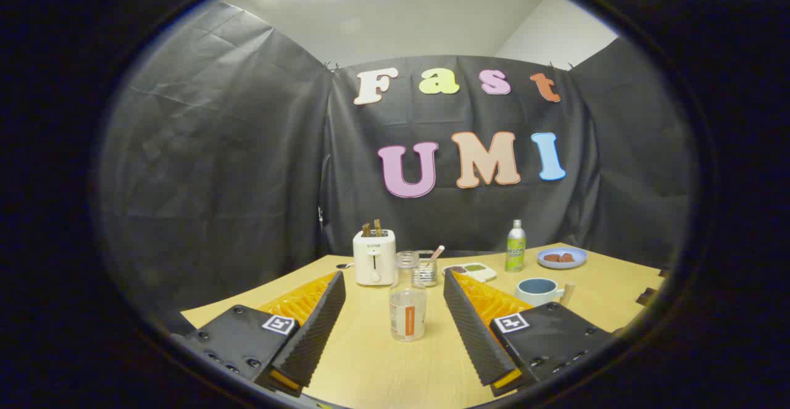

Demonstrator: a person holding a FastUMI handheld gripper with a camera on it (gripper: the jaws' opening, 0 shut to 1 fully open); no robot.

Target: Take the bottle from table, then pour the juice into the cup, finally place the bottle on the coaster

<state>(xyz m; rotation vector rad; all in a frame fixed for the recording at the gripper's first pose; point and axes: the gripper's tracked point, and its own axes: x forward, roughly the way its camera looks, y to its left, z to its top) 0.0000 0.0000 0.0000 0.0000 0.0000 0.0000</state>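
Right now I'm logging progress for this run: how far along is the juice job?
Nothing looks done yet. The clear bottle stands upright on the table, between the open gripper's fingers with neither touching it, so the grasp is in hand. Left: pouring into the blue cup beside the right finger, then setting the bottle on a coaster, which I can't pick out.

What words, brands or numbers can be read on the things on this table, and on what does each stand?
No text here is clear enough to quote.
Toaster: a small dark mark on its front, too small to read.
Green can: print on its label, too blurred to read.
Bottle, standing between the open fingers: fine print on its orange strip, too small to read.
White tags on the fingers: square patterns, no words.
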